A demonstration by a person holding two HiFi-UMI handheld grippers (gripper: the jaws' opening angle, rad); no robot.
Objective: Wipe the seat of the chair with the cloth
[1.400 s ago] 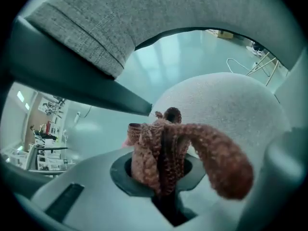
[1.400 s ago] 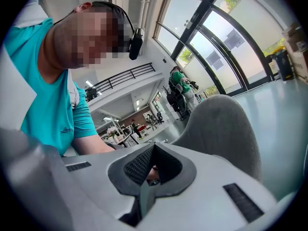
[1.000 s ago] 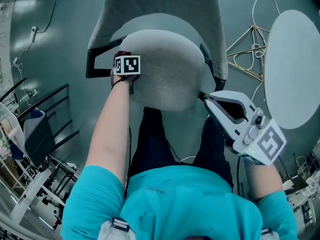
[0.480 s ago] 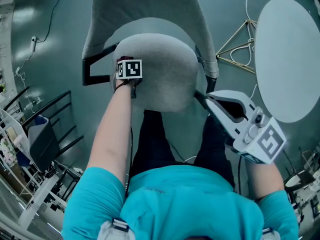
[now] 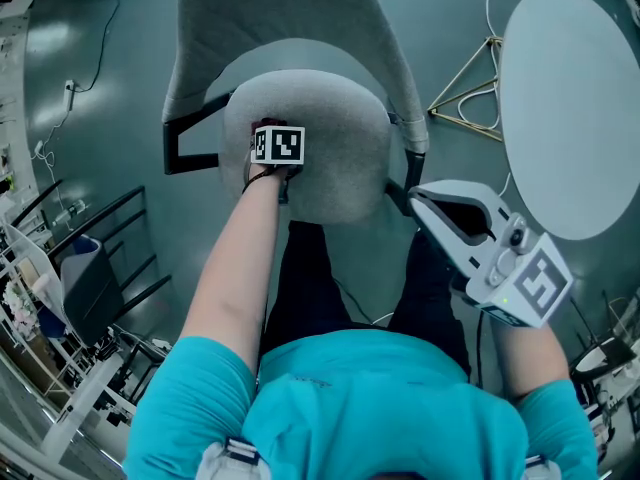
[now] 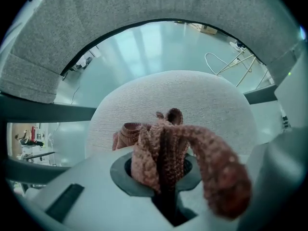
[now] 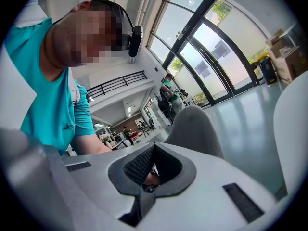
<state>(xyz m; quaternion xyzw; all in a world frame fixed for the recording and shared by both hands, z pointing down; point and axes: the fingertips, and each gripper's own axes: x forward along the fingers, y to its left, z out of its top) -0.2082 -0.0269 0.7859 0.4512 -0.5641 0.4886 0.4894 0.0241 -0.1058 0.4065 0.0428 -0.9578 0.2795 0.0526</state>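
Note:
The grey padded chair seat (image 5: 335, 173) lies below me, its curved backrest (image 5: 290, 28) beyond it. My left gripper (image 5: 278, 146) rests on the left half of the seat, its marker cube facing up. In the left gripper view this gripper (image 6: 161, 170) is shut on a pink-brown knitted cloth (image 6: 168, 146). The cloth is bunched between the jaws, with one fold hanging forward over the seat (image 6: 192, 97). In the head view the cube hides the cloth. My right gripper (image 5: 418, 196) hangs off the seat's right front corner, shut and holding nothing (image 7: 153, 165).
A round white table (image 5: 570, 108) stands to the right of the chair, with a wire frame (image 5: 470, 98) and cable on the floor between them. Black armrests (image 5: 185, 138) flank the seat. Racks and equipment crowd the left edge (image 5: 70, 268). My legs stand just before the seat.
My left gripper has slid rightward and slightly toward me across the seat with the cloth. The right gripper has stayed where it was.

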